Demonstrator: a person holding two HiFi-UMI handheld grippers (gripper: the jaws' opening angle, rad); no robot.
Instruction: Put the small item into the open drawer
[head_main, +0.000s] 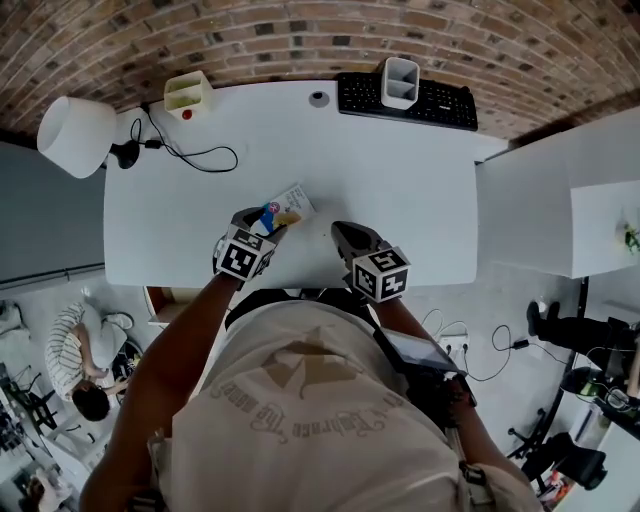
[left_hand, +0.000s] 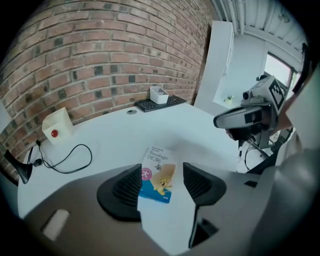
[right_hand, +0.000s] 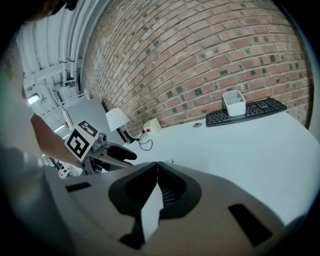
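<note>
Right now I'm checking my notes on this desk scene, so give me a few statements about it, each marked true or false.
1. The bandage box lies on the desk between the jaws of the left gripper. True.
2. The left gripper is clamped on the bandage box. False: its jaws stand apart.
3. The right gripper holds a pen. False: its jaws are together and empty.
4. A white container stands on the keyboard. True.
5. The lamp is at the desk's right end. False: it is at the left end.

One white desk (head_main: 400, 190) is shown, on which are counted one bandage box (left_hand: 159, 175), one black keyboard (head_main: 440, 103), one white bin (head_main: 400, 80), one cream box (head_main: 187, 92), one white lamp (head_main: 75, 135) and one black cable (head_main: 190, 156). Two grippers are counted: left gripper (left_hand: 162, 170), right gripper (right_hand: 157, 167).
</note>
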